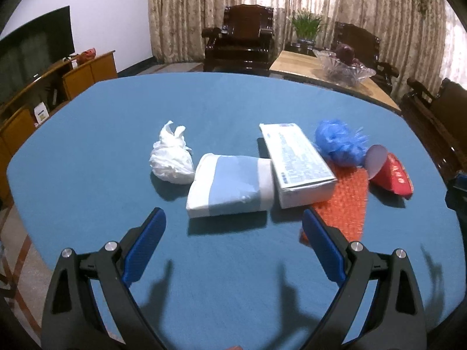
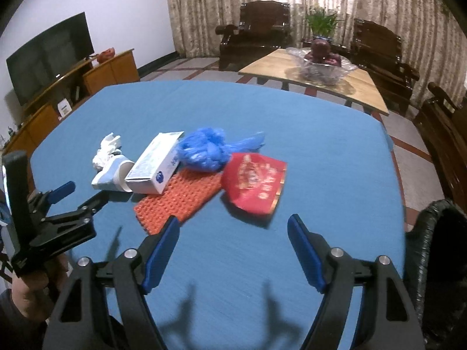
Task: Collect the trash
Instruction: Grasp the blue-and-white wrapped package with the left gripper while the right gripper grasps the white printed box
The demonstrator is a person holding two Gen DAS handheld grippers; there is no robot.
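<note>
Trash lies in a row on the blue table point(image 1: 233, 102): a crumpled white bag point(image 1: 170, 157), a blue-and-white tissue pack point(image 1: 230, 185), a white box point(image 1: 297, 160), a blue plastic wad point(image 1: 338, 143), an orange mesh sheet point(image 1: 347, 201) and a red box point(image 1: 391, 175). My left gripper point(image 1: 233, 224) is open and empty, just short of the tissue pack. My right gripper point(image 2: 233, 230) is open and empty, just short of the red box point(image 2: 255, 182) and the orange mesh point(image 2: 178, 201). The left gripper also shows in the right wrist view point(image 2: 83, 195).
A bin lined with a black bag point(image 2: 440, 250) stands off the table's right edge. Beyond the table are a wooden coffee table with a glass fruit bowl point(image 2: 321, 67), dark wooden chairs point(image 2: 256, 35), and a TV point(image 2: 49, 58) on a cabinet at the left.
</note>
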